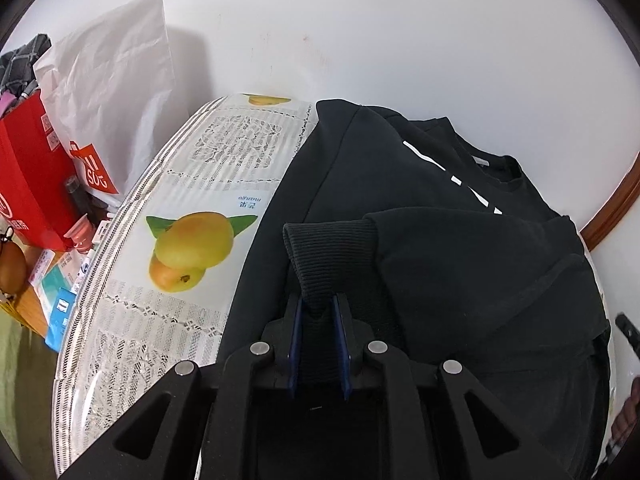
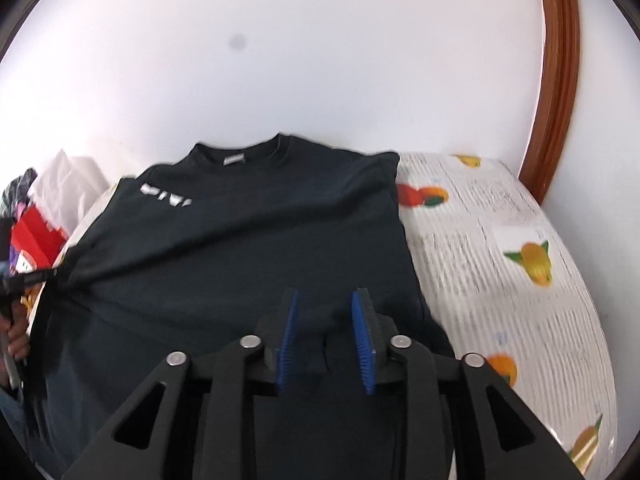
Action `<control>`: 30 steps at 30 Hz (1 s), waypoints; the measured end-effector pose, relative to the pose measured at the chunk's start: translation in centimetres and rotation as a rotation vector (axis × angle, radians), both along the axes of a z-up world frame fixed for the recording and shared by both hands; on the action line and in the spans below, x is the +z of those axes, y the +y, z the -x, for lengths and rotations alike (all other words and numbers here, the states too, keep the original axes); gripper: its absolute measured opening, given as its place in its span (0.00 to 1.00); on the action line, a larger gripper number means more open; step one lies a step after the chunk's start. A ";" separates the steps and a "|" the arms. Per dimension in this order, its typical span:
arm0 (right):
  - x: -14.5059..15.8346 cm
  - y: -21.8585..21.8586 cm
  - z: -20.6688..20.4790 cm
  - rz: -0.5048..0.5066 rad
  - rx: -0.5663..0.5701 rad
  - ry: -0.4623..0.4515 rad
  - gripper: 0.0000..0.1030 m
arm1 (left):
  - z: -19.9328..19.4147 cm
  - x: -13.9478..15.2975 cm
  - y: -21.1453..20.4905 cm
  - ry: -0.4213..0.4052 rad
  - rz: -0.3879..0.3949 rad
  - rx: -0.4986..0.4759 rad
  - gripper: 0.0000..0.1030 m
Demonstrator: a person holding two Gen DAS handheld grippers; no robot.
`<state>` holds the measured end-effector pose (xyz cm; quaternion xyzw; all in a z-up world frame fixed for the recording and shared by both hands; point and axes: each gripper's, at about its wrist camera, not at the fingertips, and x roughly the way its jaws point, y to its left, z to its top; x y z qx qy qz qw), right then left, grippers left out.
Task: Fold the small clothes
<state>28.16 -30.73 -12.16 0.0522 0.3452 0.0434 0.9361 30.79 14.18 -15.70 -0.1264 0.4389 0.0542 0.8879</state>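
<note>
A black sweatshirt with white lettering lies on a table covered by a fruit-print cloth. My left gripper is shut on the ribbed sleeve cuff, which stands up out of the blue pads. The sleeve lies folded across the body. In the right wrist view the sweatshirt lies collar to the wall. My right gripper hangs just above its lower part, open. Dark cloth shows in the gap, and the pads stand clear of it. The left gripper shows at the far left, pulling the sleeve taut.
A red bag, a white paper bag and small clutter stand left of the table. A white wall is close behind. A brown wooden frame runs up at the right. Bare tablecloth lies right of the sweatshirt.
</note>
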 end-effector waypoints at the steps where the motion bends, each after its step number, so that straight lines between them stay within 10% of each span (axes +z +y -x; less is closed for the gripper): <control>1: -0.5 0.1 -0.8 0.014 -0.016 0.024 0.29 | 0.1 0.1 0.0 -0.001 -0.008 0.002 0.17; 22: -1.5 -4.2 8.9 0.125 -0.226 0.081 0.47 | 8.2 2.6 -2.2 -0.053 -0.052 -0.029 0.48; 30: -4.9 -5.1 11.9 -0.016 -0.176 0.171 0.54 | 12.8 1.4 -2.0 -0.018 -0.121 -0.027 0.53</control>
